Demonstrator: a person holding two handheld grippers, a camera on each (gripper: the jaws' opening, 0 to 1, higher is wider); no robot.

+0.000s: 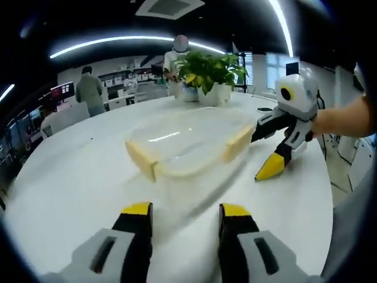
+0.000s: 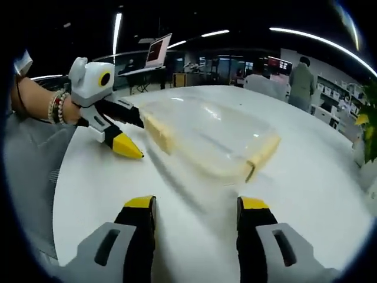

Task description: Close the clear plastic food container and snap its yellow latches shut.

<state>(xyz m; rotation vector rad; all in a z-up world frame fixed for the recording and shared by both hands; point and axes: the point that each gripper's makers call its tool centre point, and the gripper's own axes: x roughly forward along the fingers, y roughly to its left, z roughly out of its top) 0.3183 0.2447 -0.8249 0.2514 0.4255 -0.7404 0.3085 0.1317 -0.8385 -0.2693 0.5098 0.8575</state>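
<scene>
Clear plastic food container sat on the round white tabletop, blurred by motion, ahead of the left tongs, whose yellow-tipped jaws stood well apart and held nothing. In the left gripper view, a person in a grey-green top stood at the far left of the office, and another figure stood behind a potted plant at the tabletop's far edge. A pale yellow latch showed on the container's near left end and a second yellow latch on its right end. Just beside that right end were the right tongs, held by a bare forearm; one yellow tip rested on or just over the tabletop, while whether the other dark jaw touched the container could not be told.

In the right gripper view, a wrist wearing beaded bracelets held the left tongs at the left, one yellow tip near the tabletop and the other jaw beside the container's left latch. The right tongs stood wide open and empty below the container, well short of it. The other latch lay toward the right, and a standing person showed beyond the tabletop.
</scene>
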